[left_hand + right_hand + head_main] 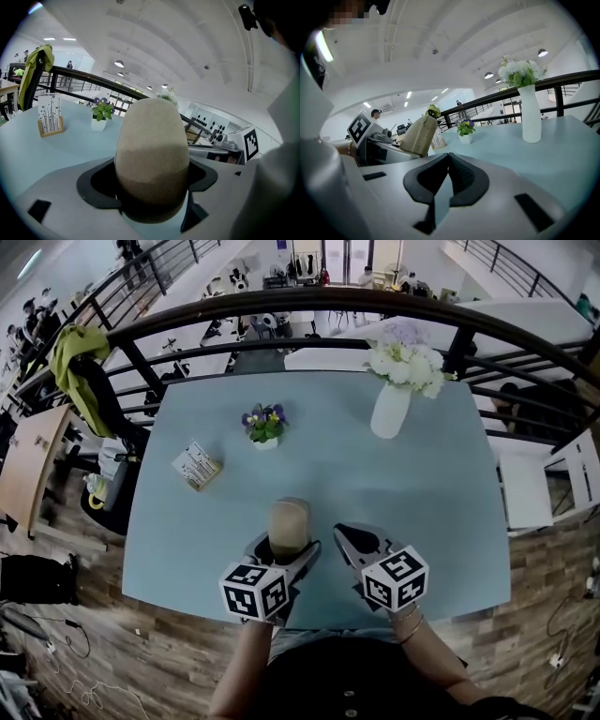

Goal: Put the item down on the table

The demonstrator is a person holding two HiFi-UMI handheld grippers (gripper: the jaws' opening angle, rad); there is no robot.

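Pale blue-grey tabletop (441,512), seen from above, with both grippers at its near edge. Left gripper (285,555): jaws closed on either side of the item (289,519), a rounded tan object, lighter in its upper part and darker brown below, standing upright between the dark pads. The item is over the near half of the table, roughly midway from left to right; whether its base touches the surface cannot be told. Right gripper (341,532): jaws brought together at their tips with nothing between them, just right of the item and apart from it. Farther on the table: a small potted plant (265,425) with purple flowers, near the centre; a card holder (197,466) to the left; a tall white vase (390,411) of white flowers, far right. A dark curved railing (309,304) runs beyond the far edge, and a green garment (79,367) hangs on it at far left.
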